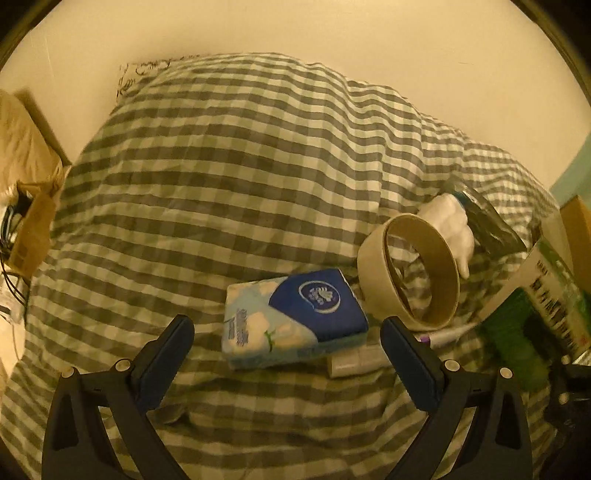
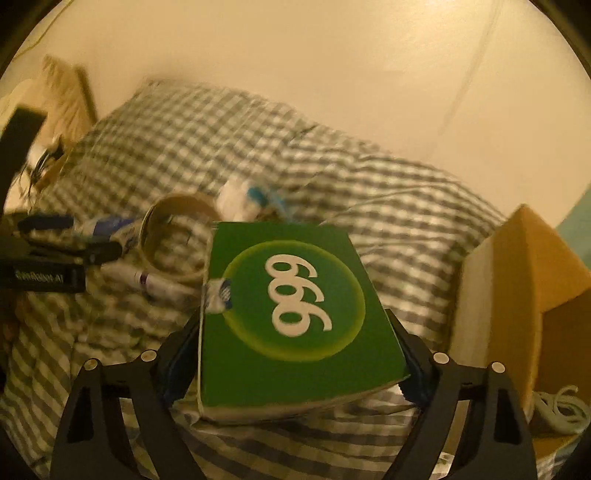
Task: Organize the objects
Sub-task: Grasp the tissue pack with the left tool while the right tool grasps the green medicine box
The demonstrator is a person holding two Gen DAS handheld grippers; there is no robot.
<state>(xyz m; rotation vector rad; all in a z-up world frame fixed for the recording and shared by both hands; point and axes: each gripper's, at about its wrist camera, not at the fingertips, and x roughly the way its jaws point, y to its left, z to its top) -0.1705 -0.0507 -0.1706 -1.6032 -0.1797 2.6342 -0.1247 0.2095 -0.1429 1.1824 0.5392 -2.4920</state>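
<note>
The green box [image 2: 291, 317], one of its kind, sits clamped between the two fingers of the right gripper [image 2: 295, 354], above the checked quilt [image 2: 388, 221]. Its top face carries a pale green disc with white numerals that read "666" from this side, or "999" the other way up. A small white and blue sticker [image 2: 218, 295] clings to its left edge; its print is too blurred to read.

To the right of the box stands one brown carton [image 2: 517, 280] with a raised flap, and a coiled white cable [image 2: 561, 406] lies low beside it.

In the left wrist view, the left gripper [image 1: 286, 354] is spread wide with nothing between its fingers, hovering just short of one tissue pack [image 1: 291, 317]. The pack is blue and pale blue with a round white emblem; its lettering cannot be made out. Just under its right end lies one small white tube [image 1: 354, 363], and beside that a white pen-like thing [image 1: 447, 334] with a purple band.

Just right of the pack, one tape roll [image 1: 410, 273] stands tilted on edge, its cardboard core showing. Behind the roll sits one white figure [image 1: 450, 221], touching or nearly touching it, with a clear wrapper [image 1: 487, 221] alongside.

Farther off the quilt heaps up against a plain wall [image 1: 332, 33]. At far left a paper bag [image 1: 33, 225] with dark cords stands by the bed.
</note>
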